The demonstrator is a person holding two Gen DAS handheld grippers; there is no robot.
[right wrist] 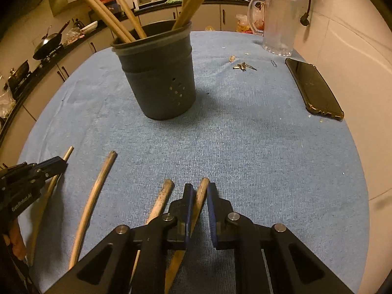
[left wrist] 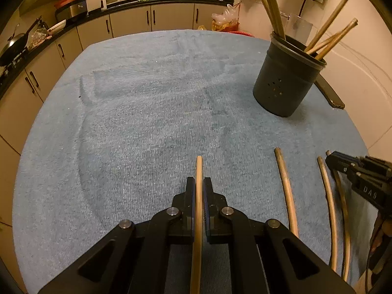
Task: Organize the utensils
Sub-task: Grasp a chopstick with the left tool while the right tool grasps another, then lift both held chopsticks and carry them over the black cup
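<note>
Your left tool (left wrist: 199, 183) is clenched on a pale chopstick (left wrist: 199, 171), which runs straight along the closed jaws, its tip poking out ahead over the blue cloth (left wrist: 147, 98) covering the bench; gripped lengthwise like that, it is probably ready to be tipped upright. Your right tool (right wrist: 199, 193) has its jaws drawn in around a darker, worn chopstick (right wrist: 202, 191); the left pad touches it, the right pad looks just at its side, so you seem to have it caught rather than firmly pinched, though I cannot tell for sure. Just beside it lies another chopstick (right wrist: 163, 198), and further left a curved one (right wrist: 98, 183); both lie flat on the cloth, apparently waiting their turn. Beyond them stands the dark utensil holder (right wrist: 159, 78), upright, already carrying several chopsticks that lean on its rim; that is likely where yours belong. Farther right lie a phone (right wrist: 313, 88) and a clear jug (right wrist: 279, 19), well apart from your work.
</note>
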